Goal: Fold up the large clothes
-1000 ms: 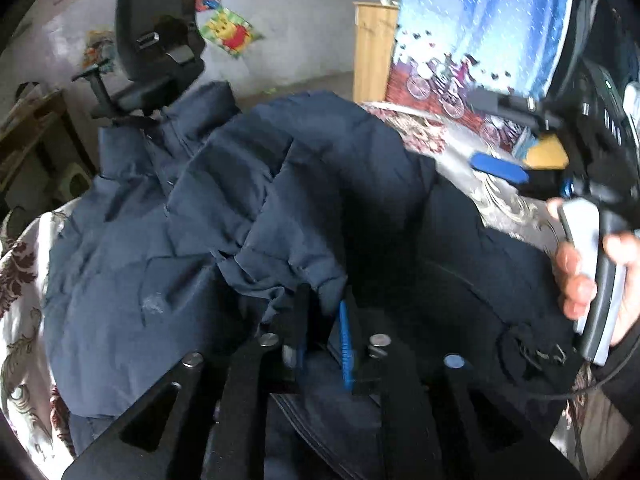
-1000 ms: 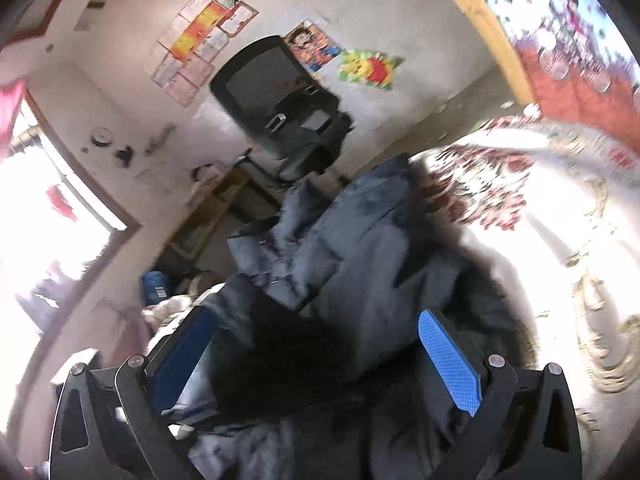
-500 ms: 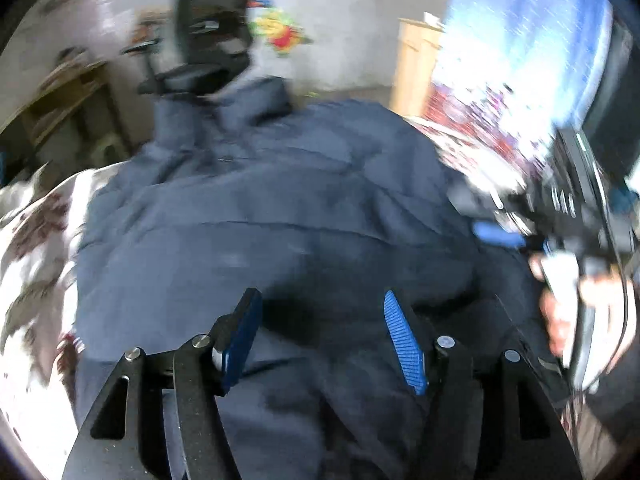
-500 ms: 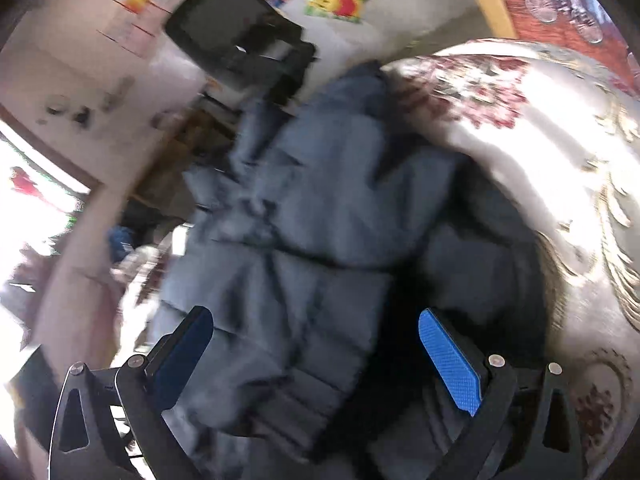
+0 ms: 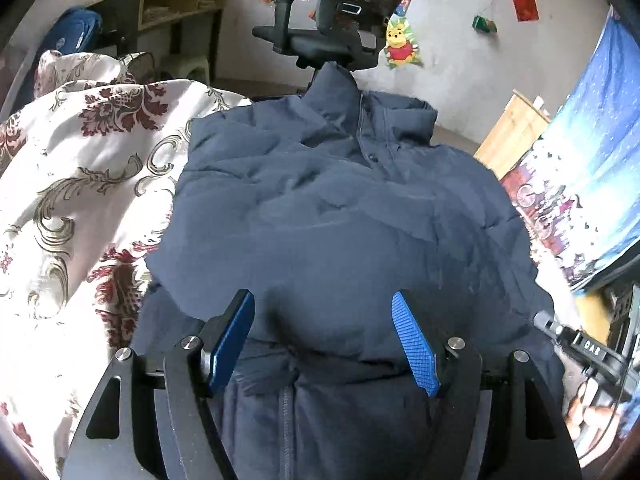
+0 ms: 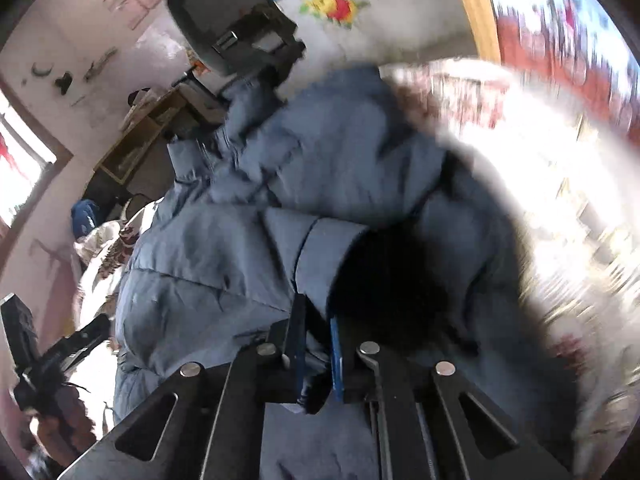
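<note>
A dark navy puffer jacket [image 5: 332, 208] lies front-up on a flowered bedspread [image 5: 72, 184], collar toward the far edge. My left gripper [image 5: 324, 336] is open and empty, just above the jacket's lower middle. In the right wrist view the jacket [image 6: 240, 248] looks lighter blue, and a sleeve cuff [image 6: 324, 256] runs toward me. My right gripper [image 6: 318, 356] is shut on the sleeve cuff. The right gripper also shows at the left wrist view's right edge [image 5: 592, 352].
A black office chair [image 5: 352, 12] stands just beyond the jacket's collar. A wooden desk [image 5: 172, 8] is at the back left. A blue patterned curtain [image 5: 592, 152] hangs at the right. The bedspread extends left and right of the jacket.
My left gripper let go of the jacket fabric and opened, and the fabric now lies flat. My right gripper went from open to shut on the sleeve cuff.
</note>
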A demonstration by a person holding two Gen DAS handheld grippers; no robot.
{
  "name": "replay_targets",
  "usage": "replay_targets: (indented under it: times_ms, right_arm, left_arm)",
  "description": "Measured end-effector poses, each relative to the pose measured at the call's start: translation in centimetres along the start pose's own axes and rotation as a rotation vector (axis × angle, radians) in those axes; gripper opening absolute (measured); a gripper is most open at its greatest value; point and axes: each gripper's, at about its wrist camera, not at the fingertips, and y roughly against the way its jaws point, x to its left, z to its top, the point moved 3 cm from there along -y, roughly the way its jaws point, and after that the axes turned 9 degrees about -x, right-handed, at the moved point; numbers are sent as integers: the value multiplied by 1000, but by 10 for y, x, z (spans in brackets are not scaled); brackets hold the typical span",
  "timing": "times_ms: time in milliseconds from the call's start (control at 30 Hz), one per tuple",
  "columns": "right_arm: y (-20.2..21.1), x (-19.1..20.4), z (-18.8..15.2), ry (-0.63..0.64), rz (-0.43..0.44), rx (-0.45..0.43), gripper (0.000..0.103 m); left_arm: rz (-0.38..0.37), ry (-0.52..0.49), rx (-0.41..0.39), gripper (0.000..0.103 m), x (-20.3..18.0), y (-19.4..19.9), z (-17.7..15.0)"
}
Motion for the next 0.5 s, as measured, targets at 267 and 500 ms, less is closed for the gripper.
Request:
replay_targets:
  times_ms: [267, 500]
  right_arm:
    - [-21, 52, 53, 366, -228, -29, 17]
    - [-42, 64, 65, 394, -215, -57, 51]
  left_arm:
    - [90, -235, 34, 65, 5, 15, 27]
    - [11, -264, 60, 65, -7, -32, 17]
